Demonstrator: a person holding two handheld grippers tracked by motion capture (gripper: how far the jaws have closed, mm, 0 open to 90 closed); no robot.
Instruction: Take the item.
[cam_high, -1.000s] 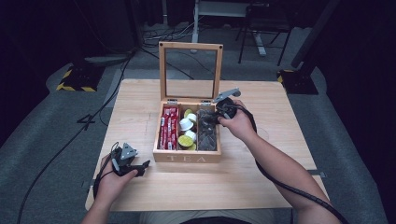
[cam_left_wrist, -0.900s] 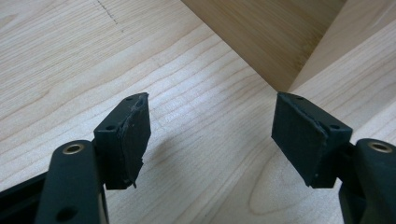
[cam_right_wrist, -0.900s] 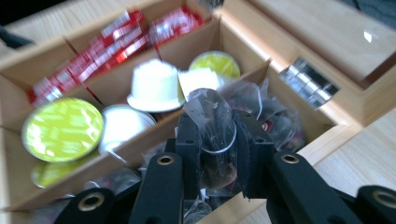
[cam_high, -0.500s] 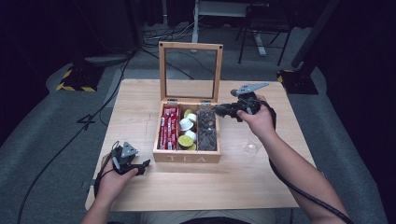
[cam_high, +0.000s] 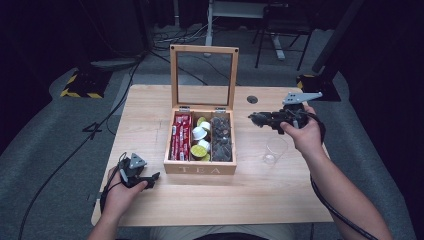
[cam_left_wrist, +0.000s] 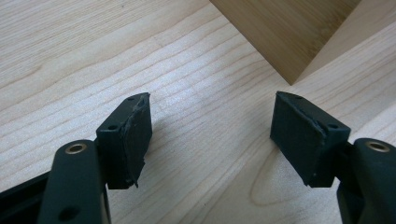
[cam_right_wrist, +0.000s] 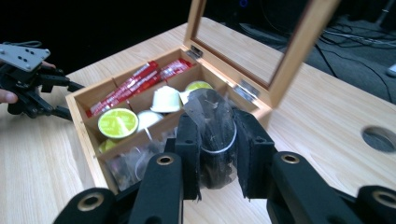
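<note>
Right gripper (cam_right_wrist: 217, 154), clamped on a tea bag (cam_right_wrist: 212, 135), was at right of frame; next, lower it into the glass (cam_high: 274, 150). Left gripper (cam_left_wrist: 212, 135) rested apart.

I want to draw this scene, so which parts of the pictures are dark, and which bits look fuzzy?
High view: the room around the table is nearly black, the tabletop evenly lit. Right gripper view: the tea bag in the right gripper is fairly sharp, the background behind the tea box dark. Left gripper view: bright wood, the left gripper casting soft shadows.
</note>
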